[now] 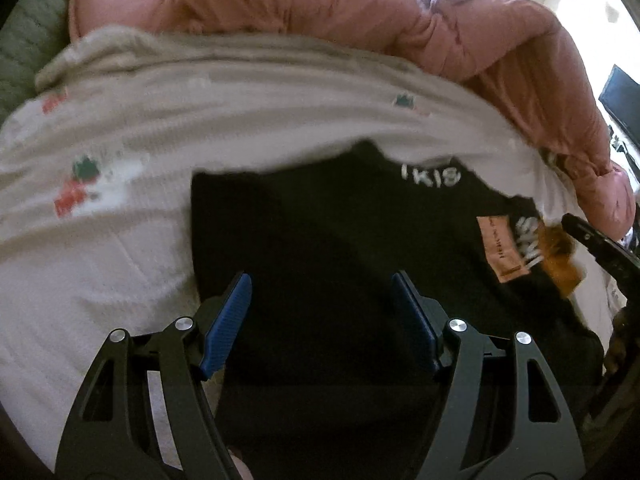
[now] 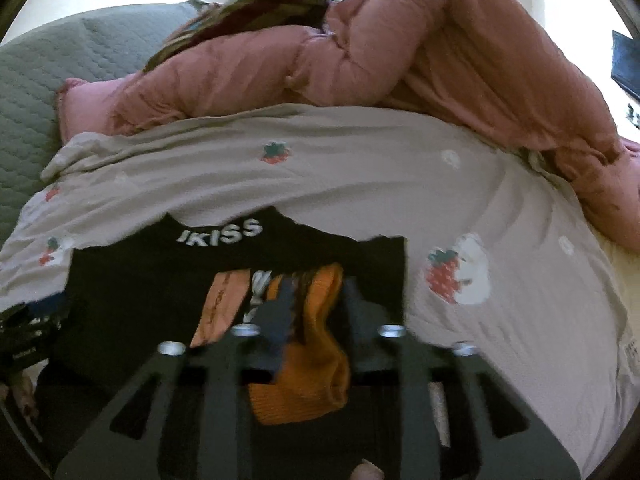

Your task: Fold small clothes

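Left gripper (image 1: 322, 292): blue pads spread wide, nothing between them, poised over black garment (image 1: 320, 240).
Right gripper (image 2: 316, 300): blurred; jaws parted, orange knit piece (image 2: 308, 384) between them; contact unclear.
Black garment: flat on strawberry-print sheet (image 2: 400, 184), "IKISS" lettering at far edge.
Behind: pink quilted jacket (image 2: 400, 60).

right gripper (image 2: 316, 304) fingers motion-blurred, contact with orange sock (image 2: 304, 380) unreadable. black garment (image 1: 320, 280) near edge hidden behind left gripper (image 1: 320, 316). peach label (image 1: 500, 248) text too small.
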Tool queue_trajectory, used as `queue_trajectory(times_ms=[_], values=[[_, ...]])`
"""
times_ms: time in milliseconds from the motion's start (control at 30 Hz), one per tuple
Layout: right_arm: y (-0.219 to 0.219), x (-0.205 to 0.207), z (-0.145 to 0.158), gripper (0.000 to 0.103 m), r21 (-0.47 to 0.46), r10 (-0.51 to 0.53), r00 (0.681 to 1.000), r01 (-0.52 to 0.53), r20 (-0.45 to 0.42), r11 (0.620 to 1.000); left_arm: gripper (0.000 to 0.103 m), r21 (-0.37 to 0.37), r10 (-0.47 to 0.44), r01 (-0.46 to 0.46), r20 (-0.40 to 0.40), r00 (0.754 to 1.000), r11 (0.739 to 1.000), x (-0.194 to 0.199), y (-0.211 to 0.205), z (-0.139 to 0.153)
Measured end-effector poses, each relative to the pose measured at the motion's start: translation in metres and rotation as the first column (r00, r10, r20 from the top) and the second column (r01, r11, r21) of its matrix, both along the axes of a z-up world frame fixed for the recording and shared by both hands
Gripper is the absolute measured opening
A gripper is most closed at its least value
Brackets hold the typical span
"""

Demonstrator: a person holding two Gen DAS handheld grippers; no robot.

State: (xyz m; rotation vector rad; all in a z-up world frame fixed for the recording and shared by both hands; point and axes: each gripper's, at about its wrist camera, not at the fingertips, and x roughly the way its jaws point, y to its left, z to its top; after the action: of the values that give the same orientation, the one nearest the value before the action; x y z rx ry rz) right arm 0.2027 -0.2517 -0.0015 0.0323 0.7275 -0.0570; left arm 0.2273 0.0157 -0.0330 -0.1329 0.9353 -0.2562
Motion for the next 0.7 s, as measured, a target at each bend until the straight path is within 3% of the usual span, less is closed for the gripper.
queue_trajectory(times_ms=[200,367,500,633,667,700], values=[[0.001,-0.014,-0.007,0.036,-0.005,0.014,1.000,-0.014,-0.020,1.000,0.064,0.028,-0.011,0.011,-0.003,1.000,1.000,-0.003,-0.003,-0.002],[0.034,-0.017,-0.020,0.036,-0.010,0.128,0.990,-0.129,-0.062,0.992,0.064,0.105,-0.026,0.029,-0.030,0.999,0.994,-0.004,-0.012,-0.010],[0.056,-0.014,-0.030,0.036,-0.013,0.211,0.971,-0.213,-0.109,0.977,0.064,0.105,-0.029,0.033,-0.038,0.999,0.994,-0.005,-0.010,-0.012],[0.051,-0.008,-0.048,0.040,-0.066,0.154,0.970,-0.169,-0.188,0.983,0.064,0.106,-0.030,0.034,-0.039,0.999,0.994,-0.005,-0.010,-0.012],[0.045,-0.006,-0.054,0.047,-0.050,0.136,0.969,-0.150,-0.205,0.987,0.064,0.107,-0.031,0.035,-0.039,0.999,0.994,-0.005,-0.010,-0.012],[0.039,-0.005,-0.057,0.048,-0.011,0.130,0.969,-0.136,-0.208,0.991,0.064,0.107,-0.032,0.036,-0.039,0.999,0.994,-0.005,-0.010,-0.012]])
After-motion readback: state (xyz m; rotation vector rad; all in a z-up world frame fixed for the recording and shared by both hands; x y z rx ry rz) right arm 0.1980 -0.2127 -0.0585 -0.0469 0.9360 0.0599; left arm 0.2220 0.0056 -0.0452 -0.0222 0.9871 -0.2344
